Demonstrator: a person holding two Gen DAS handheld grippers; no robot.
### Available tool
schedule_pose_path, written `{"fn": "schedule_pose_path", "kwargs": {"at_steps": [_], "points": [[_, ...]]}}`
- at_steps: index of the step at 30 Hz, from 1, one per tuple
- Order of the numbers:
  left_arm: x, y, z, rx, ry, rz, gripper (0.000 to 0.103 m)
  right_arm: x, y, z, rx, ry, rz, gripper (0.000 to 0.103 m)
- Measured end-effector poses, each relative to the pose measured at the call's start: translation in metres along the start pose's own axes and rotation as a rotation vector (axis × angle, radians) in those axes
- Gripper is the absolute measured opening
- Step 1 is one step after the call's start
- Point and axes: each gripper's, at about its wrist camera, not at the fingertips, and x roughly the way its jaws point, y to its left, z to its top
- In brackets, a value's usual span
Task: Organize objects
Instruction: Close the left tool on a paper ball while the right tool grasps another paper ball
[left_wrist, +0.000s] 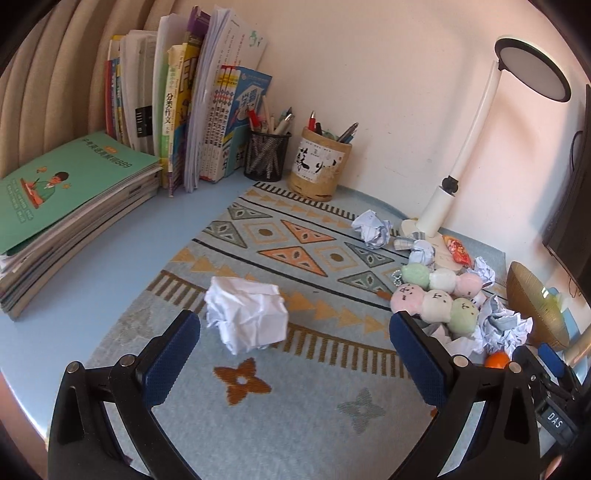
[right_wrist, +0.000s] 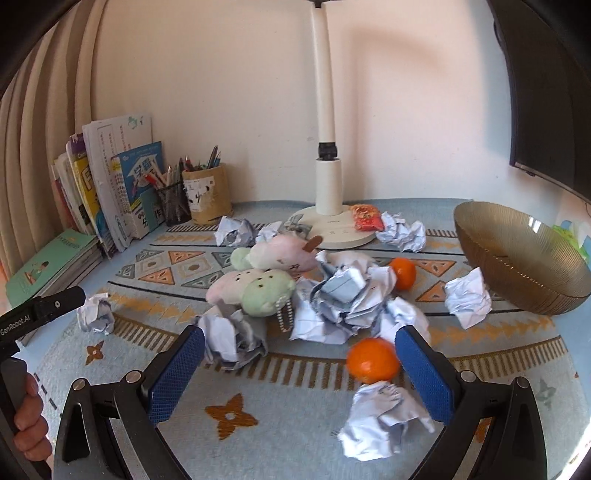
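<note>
The left gripper (left_wrist: 295, 362) has its fingers spread and empty. A lone paper ball (left_wrist: 246, 317) lies on the mat (left_wrist: 280, 424) just ahead of them, in the lower middle of the left view, nearer the left finger than the right; it is roughly round, with no clear long axis.

The right gripper (right_wrist: 299, 373) is also spread and empty. An orange (right_wrist: 373, 360) sits between its fingers, close against the right one, at the lower right of centre.

My count in the right view: two oranges, one bowl (right_wrist: 517, 258) at the right edge, two plush skewers (right_wrist: 258, 284), about nine paper balls, though the heap blurs that.
</note>
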Motion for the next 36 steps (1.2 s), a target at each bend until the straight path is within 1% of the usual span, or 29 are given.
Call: {"fn": "schedule_pose_path", "kwargs": {"at_steps": [1, 2, 4, 5, 7, 9, 10, 11, 13, 14, 15, 16, 17, 18, 19, 20, 21, 22, 24, 26, 27, 30, 33, 34, 36], "points": [[0.001, 0.007, 0.001, 0.0, 0.007, 0.009, 0.102, 0.007, 0.011, 0.0, 0.002, 0.039, 0.021, 0.103], [0.004, 0.012, 0.001, 0.003, 0.02, 0.009, 0.102, 0.013, 0.019, 0.001, -0.002, 0.061, 0.024, 0.102], [0.01, 0.016, 0.001, 0.017, 0.047, -0.007, 0.102, 0.027, 0.033, 0.004, -0.034, 0.086, 0.012, 0.102], [0.013, 0.016, 0.001, 0.031, 0.051, -0.003, 0.102, 0.035, 0.038, 0.006, -0.046, 0.116, 0.01, 0.101], [0.021, 0.016, 0.0, 0.05, 0.05, 0.028, 0.102, 0.053, 0.039, 0.007, -0.024, 0.178, 0.029, 0.101], [0.033, 0.016, 0.003, 0.045, 0.07, 0.04, 0.102, 0.062, 0.037, 0.005, 0.003, 0.193, 0.034, 0.101], [0.039, 0.016, 0.005, 0.038, 0.083, 0.043, 0.102, 0.065, 0.037, 0.005, 0.001, 0.203, 0.013, 0.1], [0.044, 0.017, 0.006, 0.031, 0.092, 0.047, 0.102, 0.066, 0.036, 0.006, 0.003, 0.204, 0.016, 0.096], [0.048, 0.017, 0.007, 0.029, 0.09, 0.051, 0.102, 0.065, 0.034, 0.006, 0.013, 0.2, 0.037, 0.094], [0.049, 0.016, 0.007, 0.033, 0.092, 0.062, 0.102, 0.066, 0.034, 0.006, 0.015, 0.203, 0.035, 0.088], [0.051, 0.015, 0.006, 0.04, 0.099, 0.073, 0.101, 0.067, 0.034, 0.006, 0.015, 0.206, 0.035, 0.077], [0.051, 0.013, 0.005, 0.048, 0.102, 0.081, 0.098, 0.068, 0.034, 0.007, 0.015, 0.21, 0.039, 0.071], [0.051, 0.012, 0.004, 0.056, 0.1, 0.086, 0.091, 0.068, 0.034, 0.007, 0.015, 0.212, 0.044, 0.058], [0.05, 0.011, 0.003, 0.064, 0.094, 0.09, 0.086, 0.068, 0.034, 0.007, 0.017, 0.211, 0.047, 0.054], [0.05, 0.01, 0.002, 0.07, 0.091, 0.094, 0.076, 0.066, 0.033, 0.007, 0.018, 0.201, 0.048, 0.053], [0.05, 0.009, 0.001, 0.072, 0.091, 0.098, 0.063, 0.063, 0.033, 0.007, 0.021, 0.184, 0.05, 0.047], [0.05, 0.01, 0.001, 0.074, 0.095, 0.099, 0.057, 0.06, 0.032, 0.007, 0.022, 0.168, 0.054, 0.043], [0.05, 0.01, 0.0, 0.074, 0.095, 0.099, 0.055, 0.056, 0.032, 0.007, 0.021, 0.153, 0.061, 0.043], [0.047, 0.009, 0.0, 0.079, 0.079, 0.096, 0.054, 0.049, 0.034, 0.007, 0.011, 0.12, 0.09, 0.042], [0.044, 0.007, 0.0, 0.088, 0.065, 0.104, 0.054, 0.04, 0.037, 0.006, -0.007, 0.085, 0.101, 0.042], [0.043, 0.006, 0.0, 0.093, 0.06, 0.11, 0.054, 0.035, 0.04, 0.005, -0.017, 0.066, 0.103, 0.038], [0.04, 0.002, -0.002, 0.112, 0.045, 0.103, 0.054, 0.022, 0.043, 0.003, -0.033, 0.026, 0.116, 0.036], [0.03, -0.008, -0.007, 0.153, 0.028, 0.118, 0.054, 0.002, 0.036, -0.004, -0.01, -0.005, 0.124, 0.035], [0.026, -0.012, -0.012, 0.159, 0.032, 0.106, 0.054, -0.006, 0.031, -0.008, 0.001, -0.013, 0.127, 0.034], [0.019, -0.025, -0.02, 0.163, 0.051, 0.056, 0.054, -0.024, 0.016, -0.014, 0.024, -0.034, 0.137, 0.028]]}}
